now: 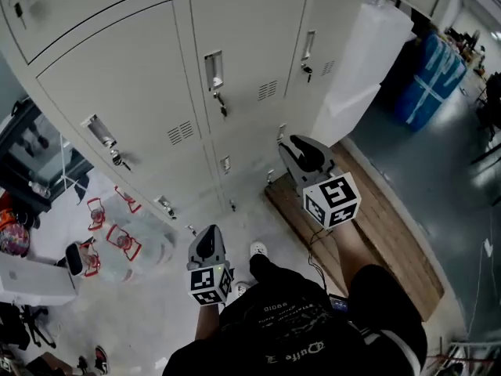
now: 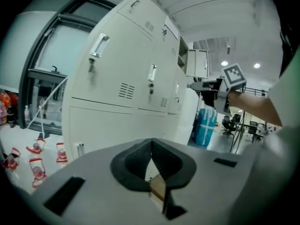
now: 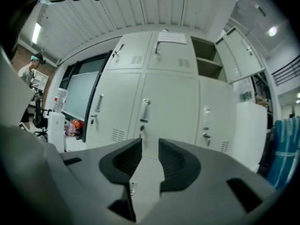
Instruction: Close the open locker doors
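Observation:
A bank of cream lockers (image 1: 180, 77) fills the head view. At its right end one door (image 1: 362, 65) stands swung out; the right gripper view shows it as a white panel (image 3: 251, 135). Above it an upper compartment (image 3: 208, 60) gapes open, with its door (image 3: 238, 55) swung aside. My right gripper (image 1: 301, 153) is raised in front of the closed lockers, left of the open door; its jaws (image 3: 150, 142) are open and empty. My left gripper (image 1: 208, 244) hangs lower near the bottom lockers, and its fingertips (image 2: 151, 146) meet with nothing held.
A wooden pallet (image 1: 387, 225) lies on the floor below the open door. A blue wrapped bundle (image 1: 429, 81) stands beyond it. Red-and-white objects (image 1: 117, 241) and a white box (image 1: 31, 276) sit on the floor at left. A person (image 3: 33, 67) stands far left.

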The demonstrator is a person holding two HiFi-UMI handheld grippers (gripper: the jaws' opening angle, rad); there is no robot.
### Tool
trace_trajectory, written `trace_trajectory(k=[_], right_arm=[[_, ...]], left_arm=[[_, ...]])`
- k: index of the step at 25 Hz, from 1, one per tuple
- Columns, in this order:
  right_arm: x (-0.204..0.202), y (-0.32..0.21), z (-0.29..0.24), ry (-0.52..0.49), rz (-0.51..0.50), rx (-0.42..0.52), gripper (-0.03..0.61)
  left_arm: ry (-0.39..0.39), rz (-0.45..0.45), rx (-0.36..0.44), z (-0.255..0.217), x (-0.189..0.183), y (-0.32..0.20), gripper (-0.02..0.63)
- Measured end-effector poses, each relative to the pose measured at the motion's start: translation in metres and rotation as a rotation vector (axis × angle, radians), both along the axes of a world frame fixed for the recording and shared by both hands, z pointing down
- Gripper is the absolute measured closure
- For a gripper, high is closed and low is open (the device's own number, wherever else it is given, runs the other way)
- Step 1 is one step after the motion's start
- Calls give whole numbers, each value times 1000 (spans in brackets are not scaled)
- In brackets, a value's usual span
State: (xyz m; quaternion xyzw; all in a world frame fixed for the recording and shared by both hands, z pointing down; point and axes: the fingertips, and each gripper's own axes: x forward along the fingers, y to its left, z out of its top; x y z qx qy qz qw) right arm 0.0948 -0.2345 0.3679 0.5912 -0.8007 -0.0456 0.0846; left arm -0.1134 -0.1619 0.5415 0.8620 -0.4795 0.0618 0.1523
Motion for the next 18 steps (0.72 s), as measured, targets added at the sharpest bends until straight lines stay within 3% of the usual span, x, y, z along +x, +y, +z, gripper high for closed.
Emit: trace_trajectory(k=[7, 13, 18], right_arm=[[157, 6, -116, -123, 215, 186, 469], [289, -8, -186, -117, 346, 296, 448], [401, -38, -235, -131, 416, 371, 443]], left_arm=[[-14, 128, 2, -11, 66, -1, 606], [-16, 144, 1, -17, 129, -39, 606], [-12, 155, 38, -36, 203, -83, 606]])
